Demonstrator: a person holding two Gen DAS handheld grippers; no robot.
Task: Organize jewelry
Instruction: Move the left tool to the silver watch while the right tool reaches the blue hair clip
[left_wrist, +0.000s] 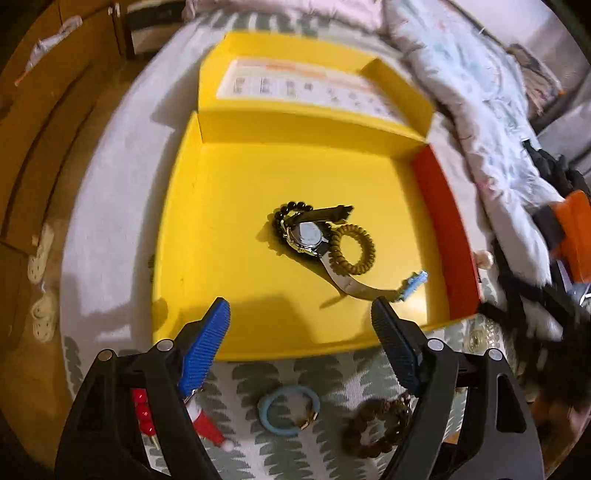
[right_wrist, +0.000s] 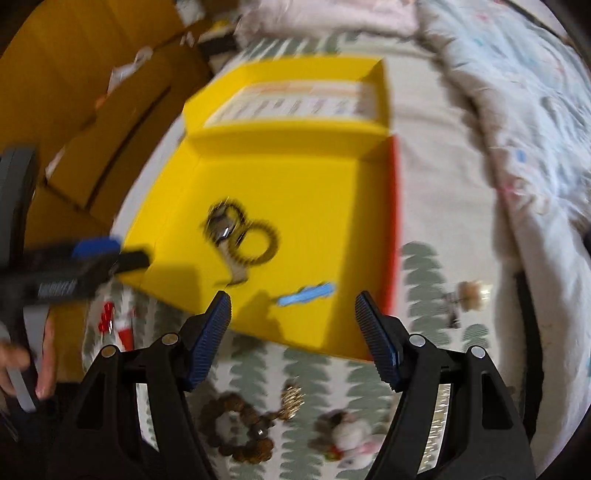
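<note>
A yellow box (left_wrist: 229, 206) lies open on a leaf-patterned cloth. In it lie a wristwatch (left_wrist: 308, 238), a black bead bracelet (left_wrist: 288, 212), a mustard coil hair tie (left_wrist: 352, 249) and a small blue clip (left_wrist: 412, 284). My left gripper (left_wrist: 301, 317) is open and empty over the box's near edge. Below it on the cloth lie a blue hair band (left_wrist: 288, 410), a brown bead bracelet (left_wrist: 376, 428) and a red beaded pin (left_wrist: 144, 410). My right gripper (right_wrist: 293, 306) is open and empty over the box's near right corner (right_wrist: 347, 332). The brown bracelet (right_wrist: 238, 430) and a gold piece (right_wrist: 291, 400) lie under it.
A pearl hair clip (right_wrist: 469, 295) lies on the cloth right of the box. A white furry ornament (right_wrist: 351, 435) lies near the right gripper. A rumpled quilt (left_wrist: 480, 110) fills the right side. Cardboard boxes (right_wrist: 74, 110) stand on the left. The left gripper shows at the left of the right wrist view (right_wrist: 92, 262).
</note>
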